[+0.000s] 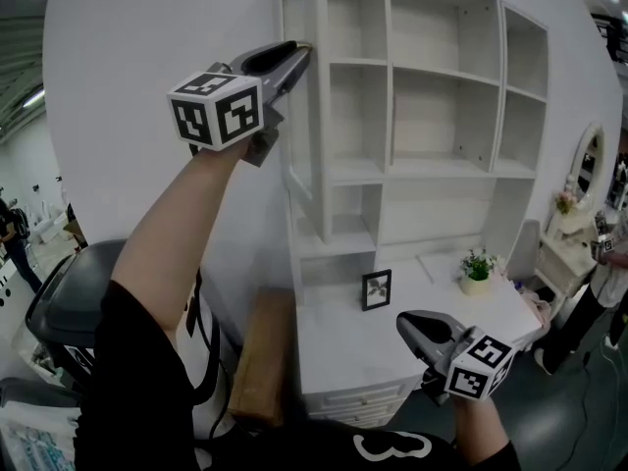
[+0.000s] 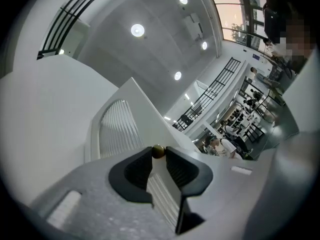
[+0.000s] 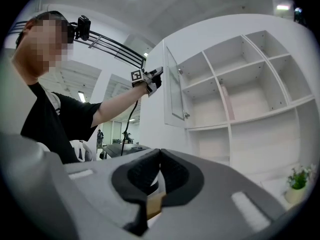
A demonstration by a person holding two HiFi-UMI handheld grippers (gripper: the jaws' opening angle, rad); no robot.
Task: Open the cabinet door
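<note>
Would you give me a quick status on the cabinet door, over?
Left gripper shut on knob. Right gripper shut, empty, low over desk. Cabinet door stands open. Nothing seen blocking it.

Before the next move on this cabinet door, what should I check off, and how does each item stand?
1. Left gripper on the door knob: ok, jaws pinch it.
2. Cabinet door off the shelves: ok, stands open.
3. Right gripper clear of the door: ok, shut, empty, low over the desk.
4. Picture frame and potted plant below the door's swing: ok.
5. How much farther the door swings: cannot tell.
</note>
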